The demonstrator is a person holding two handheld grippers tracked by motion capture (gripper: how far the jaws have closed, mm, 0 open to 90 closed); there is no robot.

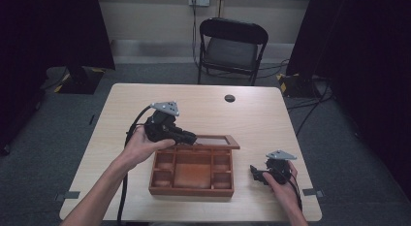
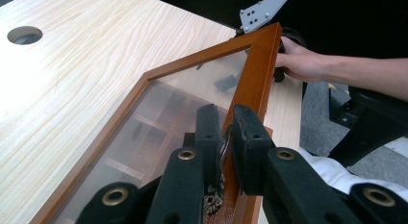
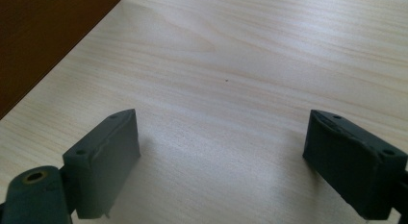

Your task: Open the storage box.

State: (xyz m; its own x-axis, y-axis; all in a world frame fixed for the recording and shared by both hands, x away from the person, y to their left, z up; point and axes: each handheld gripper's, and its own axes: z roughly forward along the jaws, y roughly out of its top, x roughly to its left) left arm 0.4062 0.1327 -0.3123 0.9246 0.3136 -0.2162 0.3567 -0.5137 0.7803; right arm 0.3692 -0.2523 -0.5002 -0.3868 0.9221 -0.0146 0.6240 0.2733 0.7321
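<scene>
Pale wood table (image 1: pixel 252 114); box (image 1: pixel 191 180) near front. Left gripper (image 2: pixel 222 137) pinches lid (image 2: pixel 255 75) clasp; right gripper (image 3: pixel 221 161) wide open, empty

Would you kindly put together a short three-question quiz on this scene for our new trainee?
1. True or false: the left tongs are clamped on the front edge of the glass lid.
2. The right tongs are: A) gripping the box, B) open above bare table, C) holding the lid.
3. Fill in: the lid is ____ above the wooden box, open or closed?

Key
1. True: the jaws pinch the lid's frame at a small metal fitting.
2. B: the jaws stand wide apart over the table, right of the box.
3. Open: the compartments show in the high view, and the lid is raised at the box's far side.
</scene>
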